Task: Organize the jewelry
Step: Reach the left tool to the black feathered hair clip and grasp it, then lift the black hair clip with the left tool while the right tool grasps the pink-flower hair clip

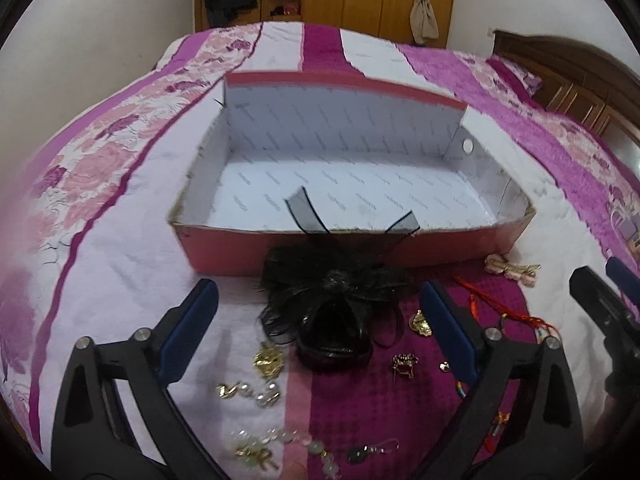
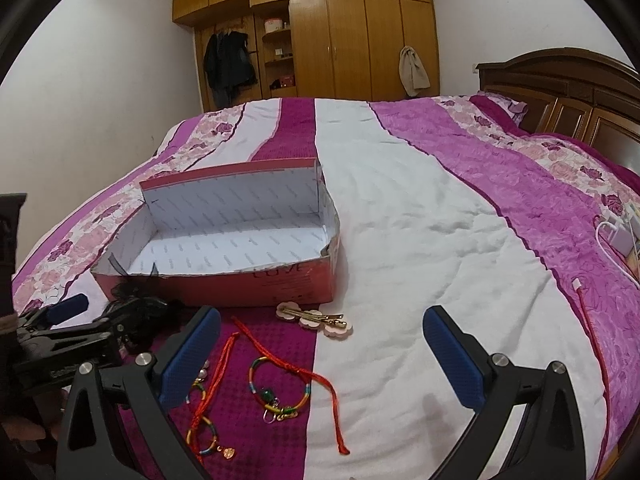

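An open red cardboard box (image 1: pixel 224 248) with an empty white inside sits on the bed; it also shows in the right wrist view (image 2: pixel 280 284). My left gripper (image 1: pixel 320 312) is open, its jaws on either side of a black hair clip with bow (image 1: pixel 332 312) just in front of the box. Gold brooches (image 1: pixel 269 360), pearl pieces (image 1: pixel 260 393) and a bead bracelet (image 1: pixel 320 448) lie near it. My right gripper (image 2: pixel 320 344) is open and empty above coloured cord bracelets (image 2: pixel 276 388), red cords (image 2: pixel 316 376) and pink flower clips (image 2: pixel 316 318).
The bed carries a pink, purple and white quilt (image 2: pixel 420 240). A white charger and cable (image 2: pixel 616 236) lie at the right edge. The wooden headboard (image 2: pixel 560 92) and wardrobe (image 2: pixel 360 28) stand behind. The left gripper's body (image 2: pixel 64 332) shows at the left of the right wrist view.
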Tool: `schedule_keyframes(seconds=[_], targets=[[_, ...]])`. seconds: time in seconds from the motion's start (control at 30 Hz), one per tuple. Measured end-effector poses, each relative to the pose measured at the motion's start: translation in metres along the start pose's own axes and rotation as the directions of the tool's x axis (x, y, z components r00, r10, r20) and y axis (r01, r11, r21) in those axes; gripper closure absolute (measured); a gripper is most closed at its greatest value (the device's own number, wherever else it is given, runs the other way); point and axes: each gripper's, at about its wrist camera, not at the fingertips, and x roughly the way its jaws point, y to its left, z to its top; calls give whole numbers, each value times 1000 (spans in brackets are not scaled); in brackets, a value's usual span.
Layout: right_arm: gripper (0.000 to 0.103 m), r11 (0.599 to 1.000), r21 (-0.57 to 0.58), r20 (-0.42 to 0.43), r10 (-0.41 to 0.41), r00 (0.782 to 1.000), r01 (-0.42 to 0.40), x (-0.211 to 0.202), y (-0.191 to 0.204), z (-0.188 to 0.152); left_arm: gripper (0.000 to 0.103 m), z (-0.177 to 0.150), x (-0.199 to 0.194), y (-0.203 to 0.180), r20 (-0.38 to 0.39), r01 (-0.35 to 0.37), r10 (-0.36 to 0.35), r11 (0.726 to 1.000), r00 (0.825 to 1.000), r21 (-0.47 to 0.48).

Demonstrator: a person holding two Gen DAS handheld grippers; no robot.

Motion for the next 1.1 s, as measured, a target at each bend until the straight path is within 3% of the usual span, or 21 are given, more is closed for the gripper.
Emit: schedule_keyframes(seconds=[0.27, 0.33, 0.53, 0.67, 1.1], targets=[[0, 1000, -1, -52, 6, 999, -7, 22, 1, 3, 38, -1, 18, -6, -57, 48, -48, 999, 997, -1], [0, 1000, 8, -71, 16, 997, -16, 28, 0, 3, 51, -3, 20, -5, -72, 52, -52, 999, 996, -5], [0, 999, 25, -109, 22, 994, -20, 44, 2, 0, 69, -5, 15, 2, -53, 72, -72, 997, 996, 0], [0, 999, 33, -136, 16, 991, -12, 53, 3, -2, 74, -5, 10, 3, -47, 92, -92, 996, 995, 1], [2, 997, 58, -247, -29, 969, 44, 94, 10, -5, 74, -4, -3, 9, -13, 104, -103, 995, 995, 1]])
